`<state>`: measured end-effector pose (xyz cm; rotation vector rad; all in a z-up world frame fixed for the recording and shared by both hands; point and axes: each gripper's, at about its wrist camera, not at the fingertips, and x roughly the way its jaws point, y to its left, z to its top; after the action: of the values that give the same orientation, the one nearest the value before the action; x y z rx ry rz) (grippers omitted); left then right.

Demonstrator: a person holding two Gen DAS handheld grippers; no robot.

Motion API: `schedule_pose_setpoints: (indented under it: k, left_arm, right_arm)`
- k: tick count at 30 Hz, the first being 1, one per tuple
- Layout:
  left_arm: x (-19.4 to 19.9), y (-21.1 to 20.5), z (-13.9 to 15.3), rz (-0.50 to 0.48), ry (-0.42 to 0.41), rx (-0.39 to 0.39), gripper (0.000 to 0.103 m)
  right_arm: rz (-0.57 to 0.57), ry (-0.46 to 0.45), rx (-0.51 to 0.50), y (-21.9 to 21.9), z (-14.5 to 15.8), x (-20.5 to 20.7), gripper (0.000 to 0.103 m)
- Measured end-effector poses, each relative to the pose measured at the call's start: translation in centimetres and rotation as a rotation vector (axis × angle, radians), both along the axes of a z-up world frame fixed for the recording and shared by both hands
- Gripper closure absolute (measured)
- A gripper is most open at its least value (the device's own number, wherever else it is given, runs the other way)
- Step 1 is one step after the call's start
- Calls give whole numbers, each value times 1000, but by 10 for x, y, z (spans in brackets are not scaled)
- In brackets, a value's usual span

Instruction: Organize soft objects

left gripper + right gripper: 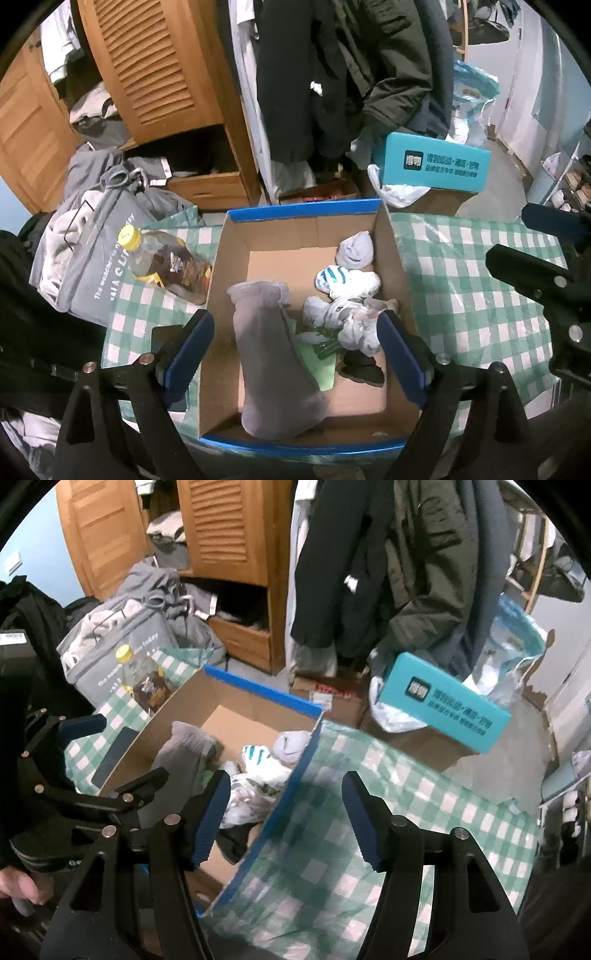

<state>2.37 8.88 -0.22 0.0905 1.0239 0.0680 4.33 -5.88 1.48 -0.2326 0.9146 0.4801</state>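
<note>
Looking down from the left wrist, we find the grey sock (pixel 273 354) limp in the cardboard box (pixel 393 236) — light, floppy, best pinched mid-fold — directly below the left hand-held gripper (pixel 295 354), spread and empty. From the right wrist, the right hand-held gripper (pixel 286 816) is parted too, empty — astride the box's blue rim above the tabletop (pixel 332 849).

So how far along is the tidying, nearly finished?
Looks well along. Done: a long grey sock and several balled socks already lie in the cardboard box. In hand: nothing; the left tool and right tool both stand open and empty. Left: the checked tablecloth shows no loose socks, so possibly little remains, though I can't see everything.
</note>
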Motion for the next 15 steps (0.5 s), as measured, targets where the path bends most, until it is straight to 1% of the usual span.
schedule_pose_setpoints:
  k: [3, 7, 11, 14, 15]
  left_arm:
    - [-2, -4, 5, -11, -8, -7, 9]
    - [-6, -11, 12, -25, -18, -7, 9]
    - [-9, -18, 21, -46, -34, -29, 8]
    - [-9, -22, 24, -51, -44, -32, 2]
    - [-9, -22, 25, -50, -49, -32, 2]
  right_arm:
    - [-6, -31, 7, -7, 7, -7, 36]
    - [-2, -60, 3, -16, 13, -16, 36]
    - [-3, -85, 6, -26, 18, -22, 36]
    - [-13, -104, 9, -32, 21, -25, 33]
    - [-16, -110, 7, -34, 22, -26, 33]
